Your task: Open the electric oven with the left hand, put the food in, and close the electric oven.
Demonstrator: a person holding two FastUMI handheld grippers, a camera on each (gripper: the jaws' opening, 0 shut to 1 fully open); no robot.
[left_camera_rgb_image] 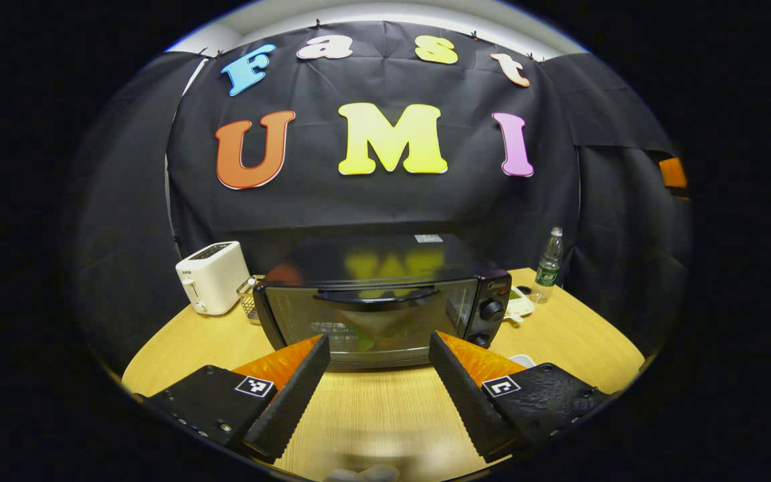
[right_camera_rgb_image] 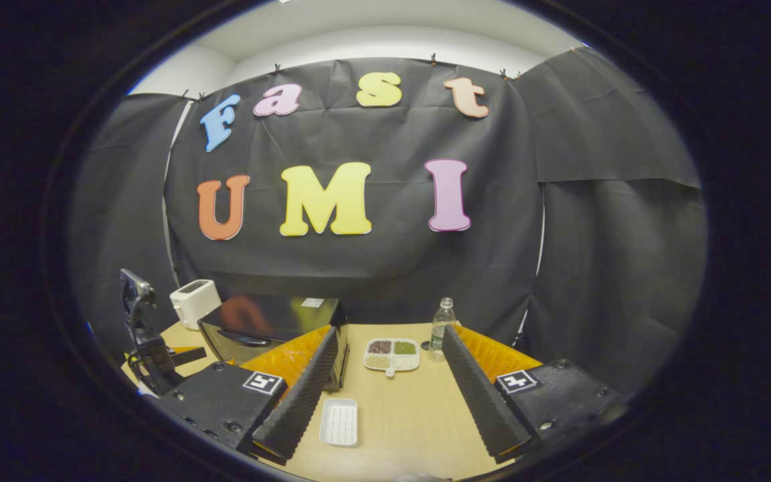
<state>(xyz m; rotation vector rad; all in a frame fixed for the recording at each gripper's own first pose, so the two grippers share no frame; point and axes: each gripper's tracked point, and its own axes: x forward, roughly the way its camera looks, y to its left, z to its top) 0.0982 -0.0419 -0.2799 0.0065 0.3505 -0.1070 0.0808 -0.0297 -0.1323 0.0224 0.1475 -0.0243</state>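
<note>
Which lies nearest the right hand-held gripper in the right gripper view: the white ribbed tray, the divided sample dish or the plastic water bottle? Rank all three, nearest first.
From the right hand-held gripper:
1. White ribbed rectangular tray, on the wooden table just inside the left finger.
2. White divided dish holding dark, green and pale grains, farther back, centre.
3. Clear plastic water bottle with green label, right of the dish and slightly behind it, by the cloth wall.

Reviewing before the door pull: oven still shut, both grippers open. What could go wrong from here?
1. The oven door is shut and the open left gripper sits below its handle; it may close short of the bar.
2. The door probably drops forward onto the table, where that gripper hovers.
3. The white tray lies flat by the open right gripper, so pinching it could be awkward; the divided dish sits close.
</note>
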